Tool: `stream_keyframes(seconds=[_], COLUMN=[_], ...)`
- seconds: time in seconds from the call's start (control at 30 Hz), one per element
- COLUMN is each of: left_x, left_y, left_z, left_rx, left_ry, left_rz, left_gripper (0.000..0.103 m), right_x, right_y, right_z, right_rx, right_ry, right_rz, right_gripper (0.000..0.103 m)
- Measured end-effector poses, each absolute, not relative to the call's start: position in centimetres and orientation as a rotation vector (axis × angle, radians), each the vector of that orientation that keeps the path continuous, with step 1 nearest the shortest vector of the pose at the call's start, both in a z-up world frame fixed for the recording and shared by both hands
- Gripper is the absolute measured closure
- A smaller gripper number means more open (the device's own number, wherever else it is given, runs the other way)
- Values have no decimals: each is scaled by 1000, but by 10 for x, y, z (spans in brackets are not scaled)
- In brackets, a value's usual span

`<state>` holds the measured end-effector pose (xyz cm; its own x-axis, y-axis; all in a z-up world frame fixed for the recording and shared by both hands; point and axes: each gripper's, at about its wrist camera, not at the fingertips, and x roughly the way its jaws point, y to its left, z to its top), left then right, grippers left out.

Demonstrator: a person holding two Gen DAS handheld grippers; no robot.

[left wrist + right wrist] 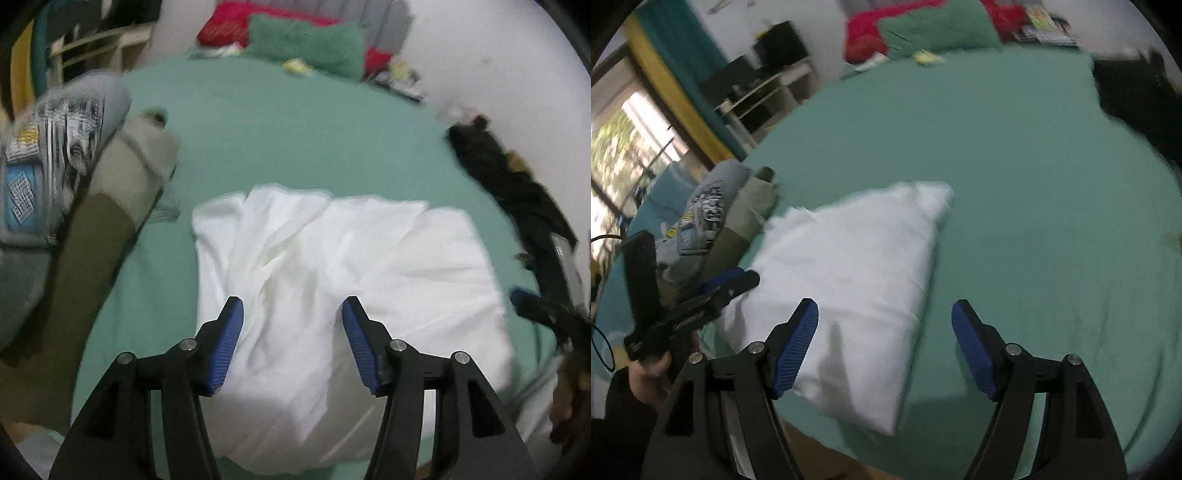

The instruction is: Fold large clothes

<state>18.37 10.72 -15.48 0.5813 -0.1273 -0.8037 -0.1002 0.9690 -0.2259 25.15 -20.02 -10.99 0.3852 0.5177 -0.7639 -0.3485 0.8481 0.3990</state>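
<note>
A white garment (332,266), folded into a rough rectangle, lies on the green bed sheet (295,140). My left gripper (293,306) hovers over its near part, open, the blue pads apart and not pressing the cloth. In the right wrist view the same white garment (857,266) shows as a thick folded wedge. My right gripper (885,308) stands open above its near right edge, nothing pinched. The left gripper (738,278) also appears there, at the garment's left side, held by a hand (646,373).
Folded clothes are stacked at the left: a grey printed garment (66,122) and an olive and beige one (122,192). Dark clothing (509,177) lies along the bed's right edge. Green (306,40) and red (225,22) pillows sit at the far end. Shelves (764,92) stand beyond.
</note>
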Motion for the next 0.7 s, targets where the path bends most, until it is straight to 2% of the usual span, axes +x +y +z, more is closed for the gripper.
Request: stream_keyframes(seconds=[0.1, 0.3, 0.33, 0.43, 0.5, 0.6, 0.7], left_x=[187, 177, 172, 163, 154, 147, 144], left_y=[120, 122, 121, 124, 127, 128, 123], left_z=[-168, -174, -172, -167, -160, -152, -146], left_rx=[-322, -253, -247, -282, -319, -332, -363], left_ry=[1001, 988, 984, 961, 927, 893, 883], left_rz=[32, 95, 107, 115, 102, 96, 56], left_gripper=[44, 44, 44, 44, 44, 44, 44], right_x=[250, 250, 249, 242, 241, 238, 231], right_y=[-211, -191, -182, -169, -169, -175, -190], right_z=[-128, -154, -158, -165, -163, -152, -138], right_rx=[292, 384, 393, 374, 364, 284, 209], right_ry=[1064, 1101, 1105, 1087, 1082, 1077, 1049], right_rz=[585, 667, 670, 664, 688, 683, 643], right_gripper=[28, 28, 34, 61, 73, 79, 80])
